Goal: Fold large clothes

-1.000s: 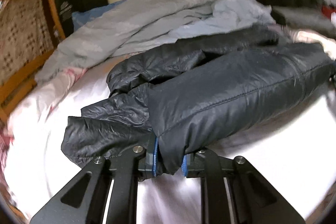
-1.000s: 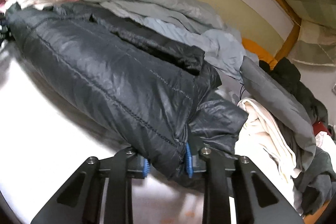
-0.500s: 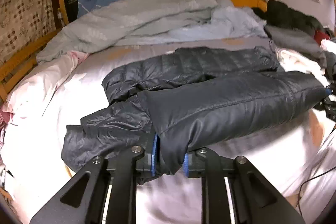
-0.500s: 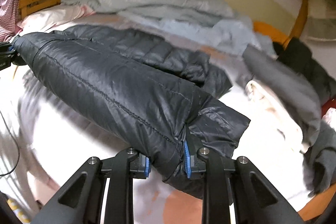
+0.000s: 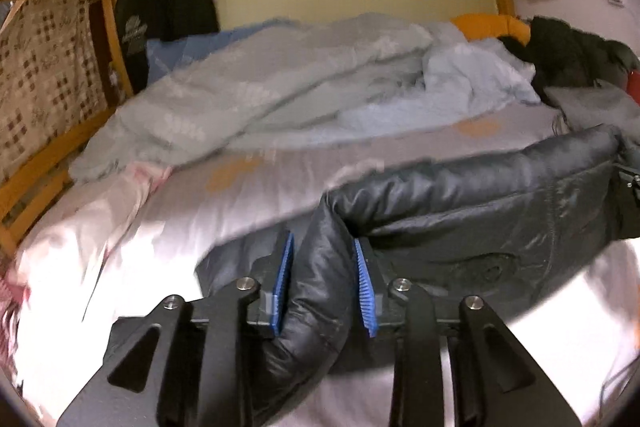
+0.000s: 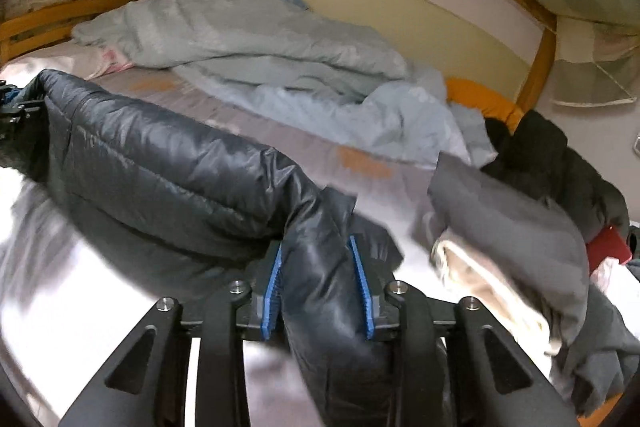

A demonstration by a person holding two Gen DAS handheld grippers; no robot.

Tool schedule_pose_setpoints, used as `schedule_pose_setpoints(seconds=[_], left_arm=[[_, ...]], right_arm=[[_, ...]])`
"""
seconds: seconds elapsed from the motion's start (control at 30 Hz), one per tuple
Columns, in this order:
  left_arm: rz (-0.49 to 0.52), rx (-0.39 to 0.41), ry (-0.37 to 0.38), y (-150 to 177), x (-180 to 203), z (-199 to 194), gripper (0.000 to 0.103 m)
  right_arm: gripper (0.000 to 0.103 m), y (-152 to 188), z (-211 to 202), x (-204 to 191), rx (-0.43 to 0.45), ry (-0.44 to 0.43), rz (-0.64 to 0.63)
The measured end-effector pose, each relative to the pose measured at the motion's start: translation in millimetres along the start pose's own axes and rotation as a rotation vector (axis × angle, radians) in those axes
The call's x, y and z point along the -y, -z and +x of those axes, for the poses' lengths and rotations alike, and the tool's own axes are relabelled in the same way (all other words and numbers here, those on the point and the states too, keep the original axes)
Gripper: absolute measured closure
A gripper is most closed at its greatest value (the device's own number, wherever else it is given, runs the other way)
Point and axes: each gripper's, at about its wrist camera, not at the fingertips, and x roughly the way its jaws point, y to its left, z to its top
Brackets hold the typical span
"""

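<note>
A dark padded jacket (image 5: 480, 211) hangs stretched between my two grippers, lifted above the pale bedsheet (image 5: 120, 267). My left gripper (image 5: 322, 283) holds one bunched end between its blue pads; its jaws are opening, with the fabric still filling the gap. In the right wrist view the same jacket (image 6: 160, 155) runs away to the left, and my right gripper (image 6: 318, 287) has the other end between its pads, its jaws opening too. Each gripper shows small at the far end in the other's view: the right gripper (image 5: 630, 183) and the left gripper (image 6: 12, 103).
A crumpled grey-blue duvet (image 5: 300, 79) lies across the back of the bed. A pile of grey, cream and black clothes (image 6: 512, 227) sits at the right side. A wooden bed frame (image 5: 40, 179) runs along the left, and an orange cushion (image 6: 480, 99) lies at the headboard.
Both grippers have risen and carried the jacket up off the bed. Both pairs of pads now stand wider apart. The jacket's sleeves no longer lie spread on the sheet.
</note>
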Motion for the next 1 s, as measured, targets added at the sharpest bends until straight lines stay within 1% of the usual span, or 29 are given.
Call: schedule_pose_setpoints(seconds=[0.03, 0.07, 0.1, 0.13, 0.17, 0.2, 0.23, 0.27, 0.3, 0.33, 0.37, 0.43, 0.5, 0.57, 0.6, 0.63, 0.67, 0.7, 0.77, 0.8, 0.83, 0.9, 0.93, 1.0], left_arm=[[0.001, 0.044, 0.009, -3.1, -0.7, 2.5, 0.055], [-0.008, 0.088, -0.004, -6.3, -4.4, 7.3, 0.046], [-0.026, 0.109, -0.025, -7.9, -8.7, 9.8, 0.034], [-0.06, 0.126, -0.035, -8.3, -14.6, 10.5, 0.028], [-0.109, 0.144, -0.021, -6.6, -22.9, 7.2, 0.027], [-0.151, 0.17, 0.001, -2.7, -30.2, 0.3, 0.025], [-0.175, 0.19, 0.015, 1.4, -35.1, -7.2, 0.02], [-0.182, 0.209, 0.023, 8.2, -39.2, -16.6, 0.018], [-0.165, 0.218, 0.015, 14.4, -40.7, -23.7, 0.013], [-0.14, 0.216, -0.008, 18.5, -40.9, -27.6, 0.008], [-0.11, 0.209, -0.041, 24.9, -41.2, -30.3, 0.007], [-0.101, 0.199, -0.06, 34.9, -45.2, -30.1, 0.0], [-0.145, 0.158, -0.043, 43.6, -55.7, -19.7, 0.0], [-0.176, 0.12, -0.023, 49.3, -60.2, -7.6, 0.0], [-0.174, 0.117, -0.025, 50.8, -59.3, -3.6, 0.0], [-0.165, 0.121, -0.039, 52.3, -56.6, -2.1, 0.0], [-0.158, 0.122, -0.056, 53.9, -53.5, -1.9, 0.0], [-0.153, 0.124, -0.07, 53.7, -50.9, -0.5, 0.0], [-0.148, 0.127, -0.083, 54.1, -47.4, 1.7, 0.0], [-0.147, 0.123, -0.09, 54.8, -46.2, 3.5, 0.0], [-0.148, 0.118, -0.091, 55.4, -47.3, 5.8, 0.0], [-0.162, 0.11, -0.088, 56.9, -48.3, 8.7, 0.0], [-0.169, 0.107, -0.085, 57.2, -49.7, 9.6, 0.0], [-0.18, 0.103, -0.078, 56.7, -51.7, 11.2, 0.0]], right_arm=[[0.057, -4.6, 5.7, 4.6, 0.076, 0.022, 0.033], [0.037, -5.3, 6.2, 7.7, 0.15, 0.053, 0.053], [0.021, -4.0, 5.6, 9.3, 0.245, 0.132, 0.071], [0.0, -1.6, 4.8, 9.5, 0.321, 0.25, 0.09], [0.0, 0.1, 6.3, 10.2, 0.347, 0.329, 0.104], [0.0, 0.5, 8.1, 12.0, 0.341, 0.337, 0.109], [0.0, 1.8, 9.1, 15.7, 0.324, 0.294, 0.113], [0.0, 3.4, 7.8, 19.3, 0.316, 0.247, 0.125], [0.0, 4.8, 5.8, 23.5, 0.317, 0.211, 0.141], [0.0, 7.7, 1.3, 27.7, 0.324, 0.183, 0.159], [0.0, 8.7, 0.2, 30.3, 0.325, 0.168, 0.166], [0.0, 14.9, 0.4, 35.7, 0.314, 0.123, 0.182], [0.0, 22.0, 8.7, 40.4, 0.284, 0.106, 0.19], [0.0, 32.2, 14.9, 44.0, 0.264, 0.131, 0.199], [0.0, 35.9, 16.9, 46.2, 0.262, 0.148, 0.204], [0.0, 39.0, 17.7, 47.6, 0.262, 0.182, 0.207], [0.0, 42.2, 15.5, 49.5, 0.268, 0.197, 0.209], [0.0, 44.2, 13.7, 52.7, 0.282, 0.189, 0.213], [0.0, 45.5, 2.9, 56.2, 0.32, 0.107, 0.227], [0.0, 45.1, -2.9, 56.2, 0.34, 0.049, 0.231], [0.0, 43.2, -8.6, 53.2, 0.352, -0.03, 0.228], [0.0, 38.3, -13.3, 43.2, 0.342, -0.198, 0.198], [0.0, 35.4, -15.3, 31.7, 0.323, -0.306, 0.158], [0.0, 32.8, -19.2, 9.9, 0.308, -0.392, 0.073]])
